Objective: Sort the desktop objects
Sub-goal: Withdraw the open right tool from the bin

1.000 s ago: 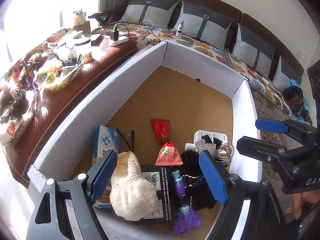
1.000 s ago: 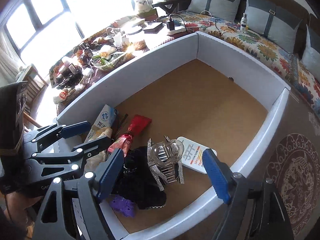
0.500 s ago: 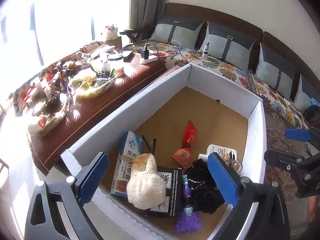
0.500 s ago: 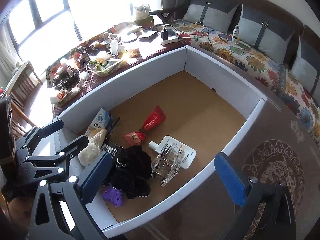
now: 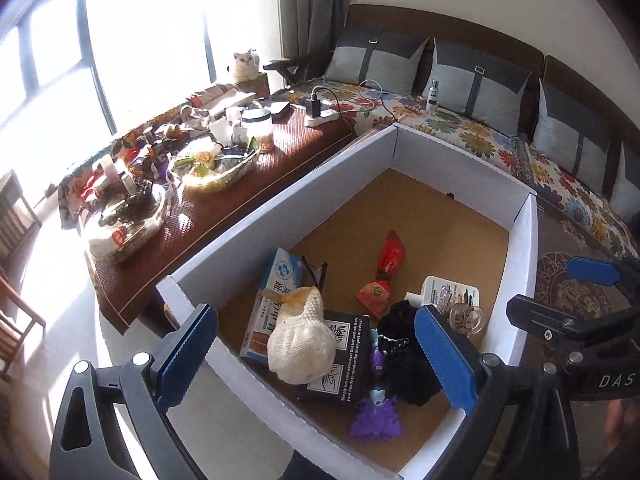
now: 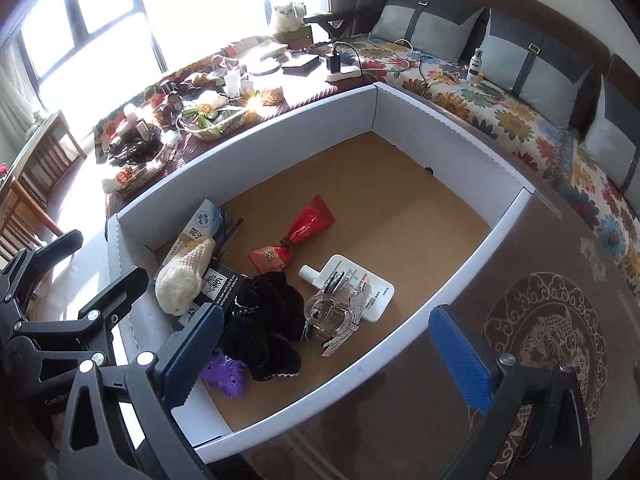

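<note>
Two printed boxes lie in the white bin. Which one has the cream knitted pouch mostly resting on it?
The black box with white lettering: the cream knitted pouch covers its left side. The blue-and-white box, against the bin's left wall, lies mostly uncovered beside it.

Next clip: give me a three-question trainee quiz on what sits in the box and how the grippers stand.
1. True or false: the cream knitted pouch lies partly on the black printed box.
2. The red foil packet lies: A) outside the white-walled box B) inside it
3. Fill in: the left gripper and right gripper hold ____.

Key: 1 true; 2 B; 3 nothing, both open.
</note>
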